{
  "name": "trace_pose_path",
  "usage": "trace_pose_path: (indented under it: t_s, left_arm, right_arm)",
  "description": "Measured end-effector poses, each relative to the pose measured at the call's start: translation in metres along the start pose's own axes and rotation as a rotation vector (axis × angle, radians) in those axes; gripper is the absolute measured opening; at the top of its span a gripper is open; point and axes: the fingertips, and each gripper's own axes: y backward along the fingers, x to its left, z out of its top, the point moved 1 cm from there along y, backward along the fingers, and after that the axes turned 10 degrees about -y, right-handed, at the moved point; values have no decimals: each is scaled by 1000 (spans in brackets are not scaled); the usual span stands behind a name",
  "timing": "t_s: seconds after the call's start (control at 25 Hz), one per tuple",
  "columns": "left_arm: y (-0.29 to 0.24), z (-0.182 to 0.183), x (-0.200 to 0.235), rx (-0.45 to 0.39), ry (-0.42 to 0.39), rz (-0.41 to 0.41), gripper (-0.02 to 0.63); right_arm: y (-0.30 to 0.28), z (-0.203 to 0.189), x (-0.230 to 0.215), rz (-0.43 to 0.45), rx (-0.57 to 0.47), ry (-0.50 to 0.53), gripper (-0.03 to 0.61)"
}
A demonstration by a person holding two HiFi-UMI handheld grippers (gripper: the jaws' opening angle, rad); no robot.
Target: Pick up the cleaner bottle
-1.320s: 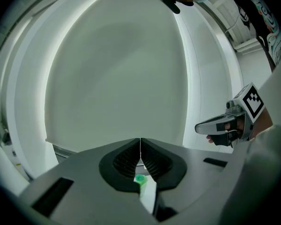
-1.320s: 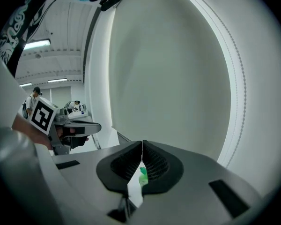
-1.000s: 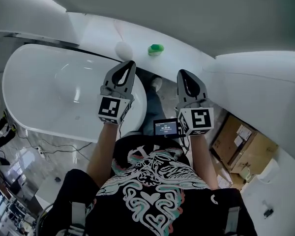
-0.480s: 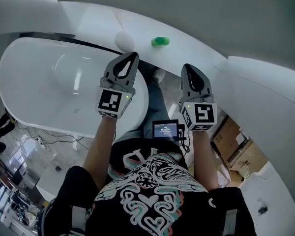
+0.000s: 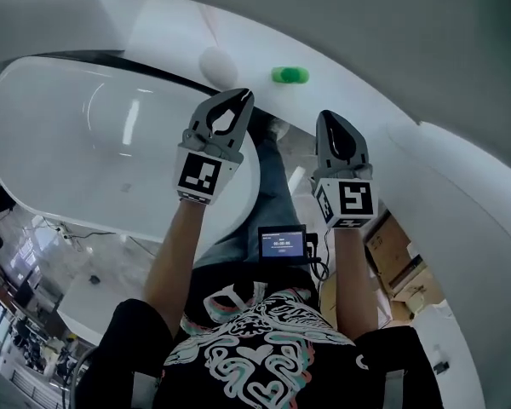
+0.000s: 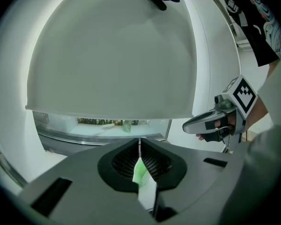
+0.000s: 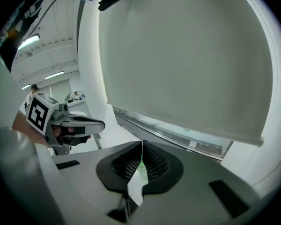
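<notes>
Green against the pale room, the small plastic cleaner bottle (image 5: pixel 289 75) lies on the curved white ledge (image 5: pixel 358 100) behind the glossy white bathtub (image 5: pixel 68 152), near a white rounded object (image 5: pixel 215 62). Both grey grippers hang in the air short of the bottle, neither touching it. The left gripper (image 5: pixel 238 95) (image 6: pixel 139 142) has its jaws pressed together on nothing; a sliver of green shows through the slot behind its tips. The right gripper (image 5: pixel 328 116) (image 7: pixel 142 144) is likewise closed and empty.

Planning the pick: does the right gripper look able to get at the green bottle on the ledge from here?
Probably yes. Nothing shows between the right gripper and the green bottle on the ledge ahead, but its jaws are shut and must open first.
</notes>
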Motion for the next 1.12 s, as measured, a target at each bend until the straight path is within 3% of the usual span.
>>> trace_pose_path:
  t_s: [0.16,0.32,0.48,1.12]
  left_arm:
    - [-13,-8,4,-84,-51,-18,18]
    - [-21,-35,7,-51,-98,-39,18]
    - [-31,-58,6,-28,-82,-53,18]
    - [-75,-115,-1,22,-144,-175,18]
  right_arm:
    - [-18,-19,-9,1,24,-6,29]
    - [-32,-41,-15,-4,52,-20,29]
    - [-40,-58,-21,-7,71,-25,29]
    - [-88,-102,-44,-2,100,-35,29]
